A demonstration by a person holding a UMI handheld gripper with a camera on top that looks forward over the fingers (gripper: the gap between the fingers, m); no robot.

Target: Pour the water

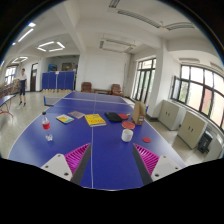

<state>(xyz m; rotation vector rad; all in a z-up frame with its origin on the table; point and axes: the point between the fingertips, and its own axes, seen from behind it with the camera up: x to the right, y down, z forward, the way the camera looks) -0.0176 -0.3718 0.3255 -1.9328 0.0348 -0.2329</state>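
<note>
- On the blue surface [100, 140], a ping-pong table w/ white centre line, items sit well ahead of the claw [109, 160].
- Claw: fingers spread apart, nothing between them; pink pads [76, 157] face inward, one each side of the white line.
- Bottle [46, 126] w/ red cap + red label stands upright, ahead of the left finger and off to that side; well apart from the claw.
- White cup [127, 134] upright, ahead of the right finger; a small red-orange thing [129, 124] sits just behind it, can't tell what it is.
- Yellow flat item [95, 120], book or pad, lies near mid-surface betw. bottle and cup, further back.
- Smaller yellowish item [65, 119] lies just left of it, near the bottle.
- Dark + red objs [116, 117] lie just right of the yellow item; too small to name.
- Orange spot [147, 139] lies on the surface right of the cup.
- Beyond the surface: person [22, 86] stands at far left by a blue partition [58, 80]; windows [200, 92] line the right wall; ceiling lights [48, 46] on.
</note>
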